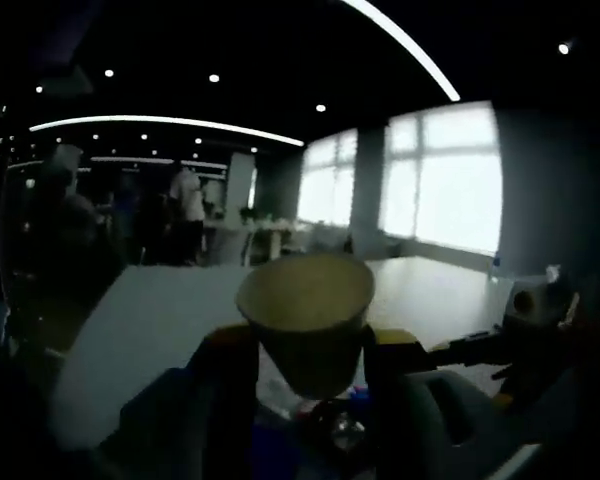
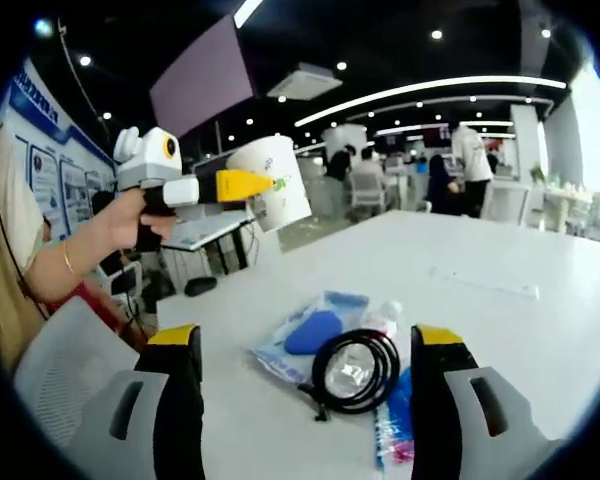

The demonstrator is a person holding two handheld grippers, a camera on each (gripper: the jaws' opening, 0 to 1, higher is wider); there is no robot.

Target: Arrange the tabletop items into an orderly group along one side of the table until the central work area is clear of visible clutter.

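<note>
My left gripper (image 1: 310, 345) is shut on a white paper cup (image 1: 305, 315), held upright above the white table (image 1: 160, 310). In the right gripper view that same left gripper (image 2: 252, 186) hangs at the upper left in a person's hand, with the printed cup (image 2: 277, 182) tilted in its jaws. My right gripper (image 2: 305, 340) stands open low over the table (image 2: 480, 330), holding nothing. Beyond its jaws lie a black coiled cable (image 2: 355, 370), a clear bag with a blue item (image 2: 315, 328), a small clear bottle (image 2: 385, 318) and a blue packet (image 2: 395, 425).
A long pale strip (image 2: 485, 283) lies farther out on the table. A grey chair back (image 2: 50, 375) stands at the near left edge. Desks, chairs and several people stand in the background (image 2: 465, 160). Bright windows (image 1: 450, 180) lie beyond the table's far end.
</note>
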